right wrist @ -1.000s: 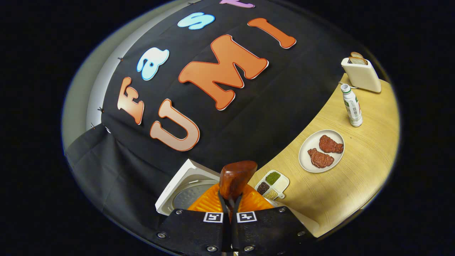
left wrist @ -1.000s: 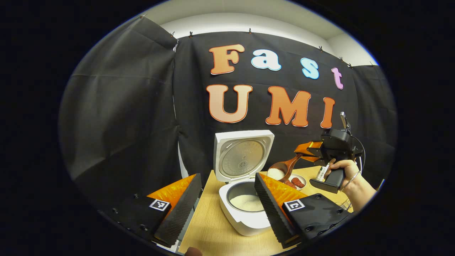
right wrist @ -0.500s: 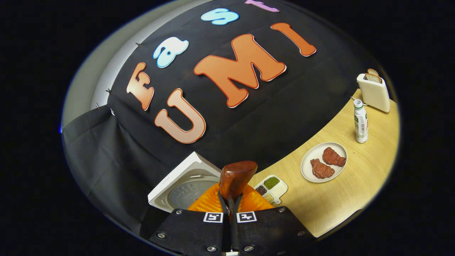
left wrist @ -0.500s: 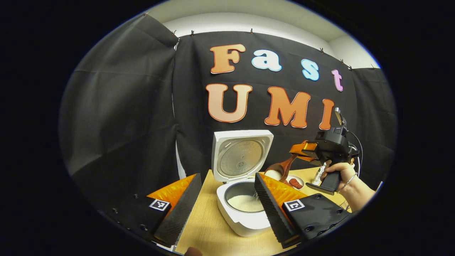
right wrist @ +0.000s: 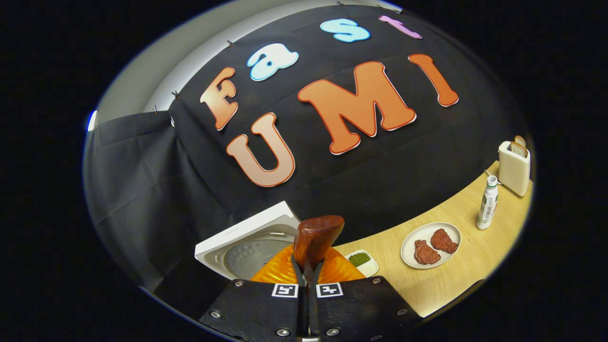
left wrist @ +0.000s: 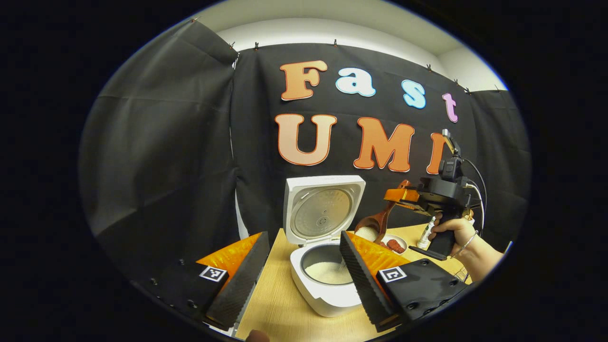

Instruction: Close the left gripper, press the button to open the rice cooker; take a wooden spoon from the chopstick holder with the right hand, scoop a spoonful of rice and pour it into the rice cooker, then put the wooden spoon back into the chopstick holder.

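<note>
Your right tool (right wrist: 308,280) is clamped on the wooden spoon (left wrist: 375,223), its rice-laden bowl hovering at 2 o'clock of the open rice cooker (left wrist: 325,275) on the counter (left wrist: 280,313). Pouring step: next tip it over the pot. Your left tool (left wrist: 297,270) gapes wide, empty.

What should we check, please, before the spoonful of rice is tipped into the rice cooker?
1. Lid up: the rice cooker lid stands open. Ok.
2. Grip: the right tool is shut on the wooden spoon handle. Ok.
3. Load: white rice sits in the spoon bowl. Ok.
4. Position: the spoon bowl hangs right of the pot opening, seemingly not yet over it. Not ok.
5. Clear path: the left tool is open, one finger in front of the pot's right rim; whether it blocks the way, cannot tell.
6. Spill: none seen on the table. Ok.
</note>
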`<control>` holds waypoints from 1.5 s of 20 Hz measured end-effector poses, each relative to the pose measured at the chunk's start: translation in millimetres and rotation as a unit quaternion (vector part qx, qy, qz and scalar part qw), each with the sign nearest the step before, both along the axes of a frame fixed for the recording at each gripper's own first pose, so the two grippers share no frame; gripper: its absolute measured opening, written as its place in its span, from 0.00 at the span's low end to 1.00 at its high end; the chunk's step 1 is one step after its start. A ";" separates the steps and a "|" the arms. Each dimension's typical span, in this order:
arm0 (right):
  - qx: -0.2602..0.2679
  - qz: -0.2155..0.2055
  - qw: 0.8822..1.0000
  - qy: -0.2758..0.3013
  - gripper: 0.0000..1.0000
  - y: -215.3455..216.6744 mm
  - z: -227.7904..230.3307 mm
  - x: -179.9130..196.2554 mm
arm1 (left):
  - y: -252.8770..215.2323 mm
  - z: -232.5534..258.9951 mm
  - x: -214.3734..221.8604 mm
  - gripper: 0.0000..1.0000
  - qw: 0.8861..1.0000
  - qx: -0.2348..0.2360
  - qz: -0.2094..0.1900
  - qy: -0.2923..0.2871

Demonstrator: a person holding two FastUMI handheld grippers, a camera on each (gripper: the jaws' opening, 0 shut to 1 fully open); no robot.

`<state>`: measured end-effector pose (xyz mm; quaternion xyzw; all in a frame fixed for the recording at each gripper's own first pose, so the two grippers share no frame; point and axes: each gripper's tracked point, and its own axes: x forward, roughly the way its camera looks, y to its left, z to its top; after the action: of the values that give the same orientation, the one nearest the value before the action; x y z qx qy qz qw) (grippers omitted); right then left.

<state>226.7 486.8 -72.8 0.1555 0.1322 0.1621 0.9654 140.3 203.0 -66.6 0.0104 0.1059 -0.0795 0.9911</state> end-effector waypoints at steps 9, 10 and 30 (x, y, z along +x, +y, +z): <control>-0.086 0.065 0.992 -0.070 0.00 33.4 18.5 -13.6 | 2.8 8.0 -2.5 1.00 1.000 0.004 0.004 -0.012; -0.093 0.069 0.990 -0.076 0.00 35.5 19.1 -14.6 | 2.4 8.0 -3.2 1.00 1.000 0.004 0.004 -0.012; -0.227 0.132 0.951 -0.161 0.00 64.7 15.4 -41.5 | 10.9 0.6 -8.6 1.00 1.000 0.002 0.017 -0.003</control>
<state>185.2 551.5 -57.4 -0.1145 0.0279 0.2770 0.9536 131.6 213.9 -66.0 0.0108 0.1028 -0.0626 0.9927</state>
